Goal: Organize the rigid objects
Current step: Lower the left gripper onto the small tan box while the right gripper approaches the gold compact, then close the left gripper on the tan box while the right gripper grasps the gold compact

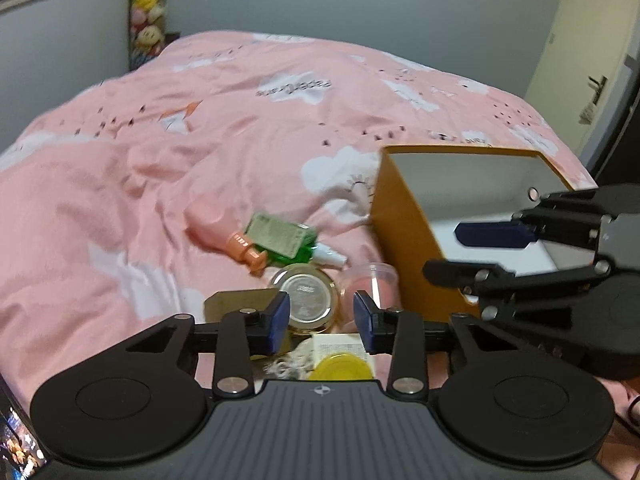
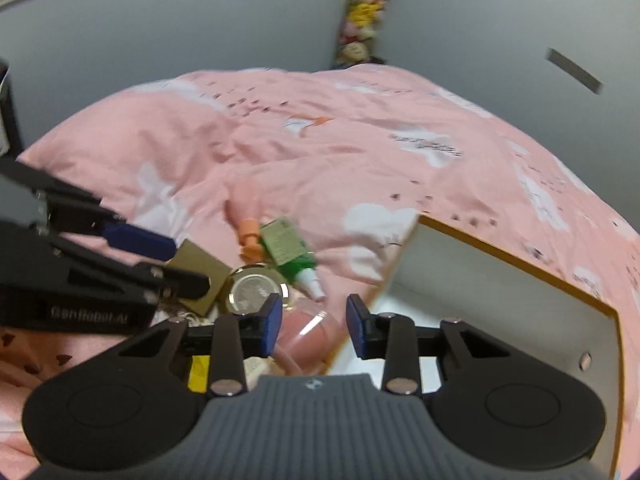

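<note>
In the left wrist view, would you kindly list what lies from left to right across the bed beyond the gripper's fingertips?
Pink bottle → green bottle → round gold-rimmed tin → clear pink container → orange box → right gripper, reaching over the box.

Spread across the bed (image 1: 120,168): a cluster of small things, with an open box (image 1: 404,248) just to its right. At the back of the cluster, two bottles (image 1: 280,236) lying side by side; in front of them a round tin (image 1: 306,294), flanked on the left by a flat card (image 1: 236,300) and on the right by a clear cup (image 1: 370,276), near the box wall.
</note>
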A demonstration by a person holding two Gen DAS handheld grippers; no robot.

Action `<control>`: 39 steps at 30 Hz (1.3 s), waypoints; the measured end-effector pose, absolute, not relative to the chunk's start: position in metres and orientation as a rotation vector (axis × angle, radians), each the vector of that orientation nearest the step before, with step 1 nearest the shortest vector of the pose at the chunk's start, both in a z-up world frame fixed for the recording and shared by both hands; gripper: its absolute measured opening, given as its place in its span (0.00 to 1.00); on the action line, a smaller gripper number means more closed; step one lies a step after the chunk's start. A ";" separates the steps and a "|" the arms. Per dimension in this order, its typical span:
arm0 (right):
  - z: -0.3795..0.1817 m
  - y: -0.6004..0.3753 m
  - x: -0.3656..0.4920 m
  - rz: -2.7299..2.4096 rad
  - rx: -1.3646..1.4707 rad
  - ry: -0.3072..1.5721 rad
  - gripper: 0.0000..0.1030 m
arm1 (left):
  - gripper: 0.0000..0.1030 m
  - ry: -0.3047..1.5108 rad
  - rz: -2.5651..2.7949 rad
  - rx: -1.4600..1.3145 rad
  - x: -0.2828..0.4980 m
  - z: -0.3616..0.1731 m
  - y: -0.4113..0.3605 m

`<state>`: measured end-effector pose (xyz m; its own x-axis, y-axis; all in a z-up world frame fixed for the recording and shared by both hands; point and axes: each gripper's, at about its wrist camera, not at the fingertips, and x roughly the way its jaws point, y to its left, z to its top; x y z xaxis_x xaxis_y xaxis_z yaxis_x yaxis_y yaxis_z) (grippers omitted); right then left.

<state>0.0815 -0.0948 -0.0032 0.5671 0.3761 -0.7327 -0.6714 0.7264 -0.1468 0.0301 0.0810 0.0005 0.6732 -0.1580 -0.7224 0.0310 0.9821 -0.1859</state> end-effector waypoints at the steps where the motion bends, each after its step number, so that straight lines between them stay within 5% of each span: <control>1: -0.005 -0.089 0.083 0.657 -0.451 0.742 0.34 | 0.42 0.843 -0.107 -0.187 0.032 -0.002 0.087; 8: -0.024 -0.058 0.099 0.754 -0.525 0.783 0.34 | 0.42 0.922 -0.089 -0.311 0.043 -0.016 0.120; 17: -0.051 -0.035 0.119 0.840 -0.576 0.888 0.34 | 0.55 0.983 -0.056 -0.319 0.054 -0.033 0.132; 19: -0.057 -0.031 0.124 0.850 -0.599 0.905 0.34 | 0.65 0.990 -0.026 -0.294 0.059 -0.037 0.132; 31: -0.074 -0.011 0.156 0.899 -0.682 1.015 0.36 | 0.73 1.054 0.038 -0.313 0.088 -0.071 0.141; 39: -0.089 0.004 0.178 0.912 -0.745 1.082 0.53 | 0.79 1.065 -0.027 -0.360 0.104 -0.091 0.142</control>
<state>0.1780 0.0043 -0.0891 0.1944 0.2462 -0.9495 -0.8942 0.4425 -0.0683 0.1040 0.1420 -0.0913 0.4896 -0.1943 -0.8500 -0.1508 0.9413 -0.3021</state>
